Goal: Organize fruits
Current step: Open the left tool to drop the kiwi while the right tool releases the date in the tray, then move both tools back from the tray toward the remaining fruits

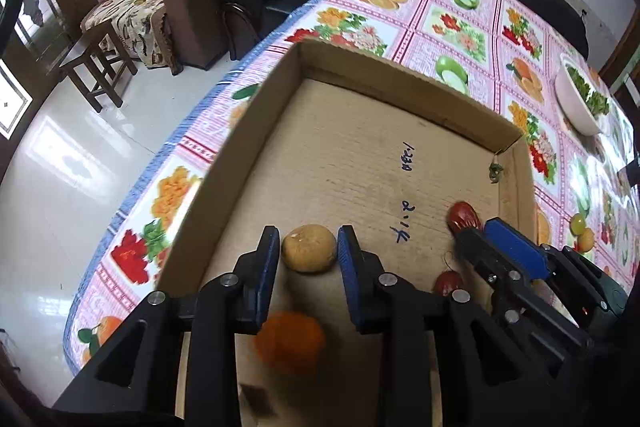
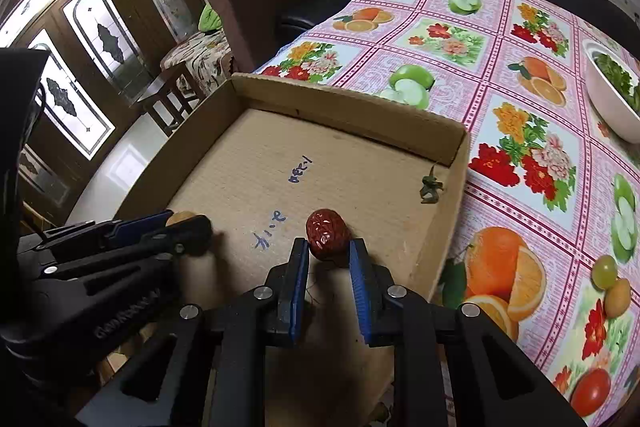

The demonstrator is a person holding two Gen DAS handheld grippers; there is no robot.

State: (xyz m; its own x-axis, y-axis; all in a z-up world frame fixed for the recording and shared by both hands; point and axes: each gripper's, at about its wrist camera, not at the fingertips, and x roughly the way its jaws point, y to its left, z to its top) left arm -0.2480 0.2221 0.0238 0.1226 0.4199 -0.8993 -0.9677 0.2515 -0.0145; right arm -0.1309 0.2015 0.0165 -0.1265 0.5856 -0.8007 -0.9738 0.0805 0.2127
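Both grippers are down inside the cardboard tray [image 1: 360, 155], near its close end.

Left gripper [image 1: 308, 247]: jaws slightly apart around a yellow-brown mandarin [image 1: 309, 247] on the tray floor, narrow gaps either side, not pressing.

Right gripper [image 2: 329, 259]: jaws slightly apart, red date [image 2: 328, 234] at the tips, no pad contact visible.

Left wrist view only: blurred orange mandarin [image 1: 290, 341] and a second date [image 1: 448, 281] nearer the camera. Count: 2 mandarins, 2 dates.

Far half of the tray floor is free, apart from a green stem scrap [image 2: 431, 189] by the far right corner. White bowl [image 2: 608, 107] on the worktop beyond the tray.
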